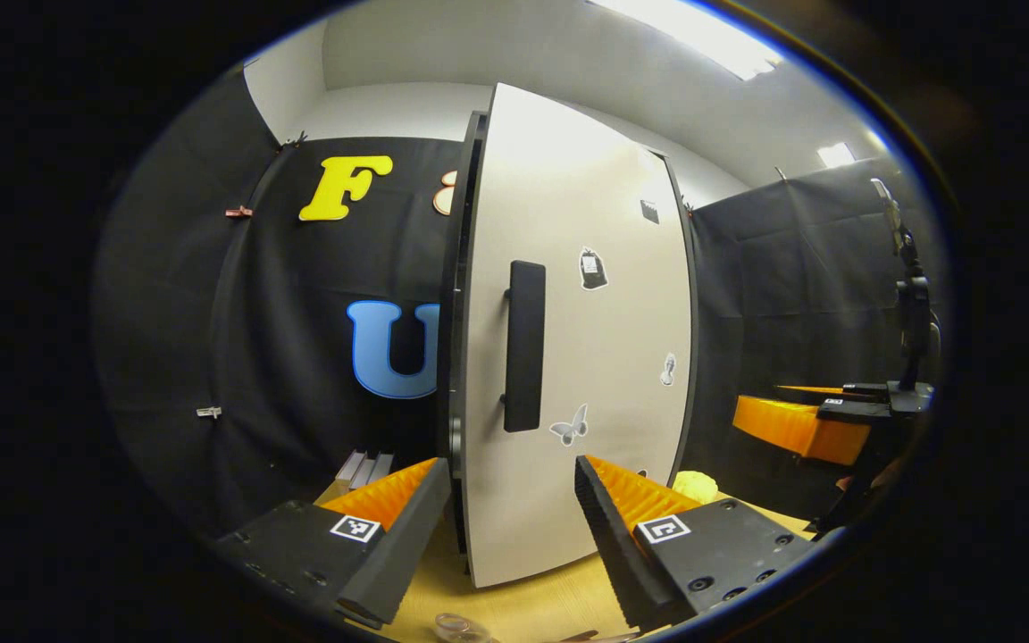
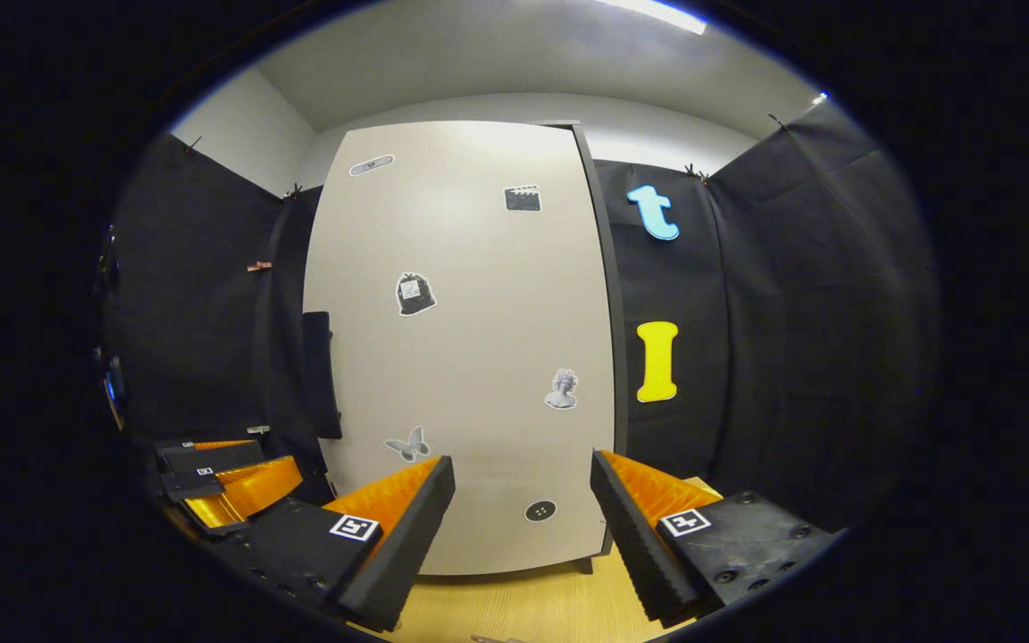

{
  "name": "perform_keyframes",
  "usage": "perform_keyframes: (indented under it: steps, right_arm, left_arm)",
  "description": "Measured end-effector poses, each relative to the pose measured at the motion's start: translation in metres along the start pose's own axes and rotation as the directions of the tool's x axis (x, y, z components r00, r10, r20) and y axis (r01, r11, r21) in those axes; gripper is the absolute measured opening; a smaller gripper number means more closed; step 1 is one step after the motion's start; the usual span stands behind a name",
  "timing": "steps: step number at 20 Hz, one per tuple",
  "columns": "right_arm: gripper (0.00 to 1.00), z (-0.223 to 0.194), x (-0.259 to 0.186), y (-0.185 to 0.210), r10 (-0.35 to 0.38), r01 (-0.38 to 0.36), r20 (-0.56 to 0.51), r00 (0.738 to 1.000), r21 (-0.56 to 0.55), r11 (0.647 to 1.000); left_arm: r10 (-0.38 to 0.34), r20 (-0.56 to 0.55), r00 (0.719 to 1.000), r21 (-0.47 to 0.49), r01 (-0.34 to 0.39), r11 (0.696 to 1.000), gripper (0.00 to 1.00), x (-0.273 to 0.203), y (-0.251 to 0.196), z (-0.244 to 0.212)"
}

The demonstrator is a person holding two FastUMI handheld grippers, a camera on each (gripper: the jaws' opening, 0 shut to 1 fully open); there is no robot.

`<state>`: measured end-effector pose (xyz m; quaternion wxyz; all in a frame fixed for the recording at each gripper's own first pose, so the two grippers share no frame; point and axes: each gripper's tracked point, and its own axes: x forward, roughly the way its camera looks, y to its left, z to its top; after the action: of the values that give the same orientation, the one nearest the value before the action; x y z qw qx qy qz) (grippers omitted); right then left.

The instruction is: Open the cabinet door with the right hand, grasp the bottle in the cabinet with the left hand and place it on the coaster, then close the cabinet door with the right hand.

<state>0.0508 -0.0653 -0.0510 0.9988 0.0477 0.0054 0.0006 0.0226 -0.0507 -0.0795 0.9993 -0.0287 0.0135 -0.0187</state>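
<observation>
Facing the cabinet door (image 2: 461,348), seen shut at frame centre, the right tool (image 2: 522,527) and left tool (image 1: 514,527) are held apart and empty; its handle (image 1: 524,346) is ungrasped, every step remains, and the bottle cannot be located.

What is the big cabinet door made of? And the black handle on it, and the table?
Cabinet door: probably painted or laminated board, smooth, matte, pale beige with stickers. Handle: looks like matte black plastic or coated metal; cannot tell which. Table: light wood-look surface with faint grain, possibly laminate.
</observation>
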Motion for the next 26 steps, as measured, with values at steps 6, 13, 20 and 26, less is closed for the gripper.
perform_keyframes:
  steps: [6,13,20,26]
  right_arm:
    - [0.98,0.0013,-0.0027,0.0024,0.01,-0.01,0.008,1.0,-0.016,1.0]
    - [0.98,0.0028,-0.0043,0.003,0.019,-0.018,0.007,1.0,-0.028,0.999]
    - [0.98,0.0014,-0.0039,0.0057,0.032,-0.032,-0.001,0.999,-0.045,0.998]
    - [0.98,-0.0051,-0.0043,0.0079,0.042,-0.043,-0.023,0.999,-0.051,0.998]
  left_arm:
    - [0.0,-0.001,1.0,-0.003,0.0,1.0,0.89,-0.0001,-0.0002,-0.0012]
    - [0.002,0.009,1.0,0.006,-0.002,1.0,0.89,-0.0029,-0.0003,-0.0014]
    - [0.0,0.013,1.0,0.003,0.0,1.0,0.89,-0.0028,0.0003,-0.0008]
    - [-0.005,0.01,1.0,0.015,0.005,1.0,0.89,-0.0026,0.0004,-0.0013]
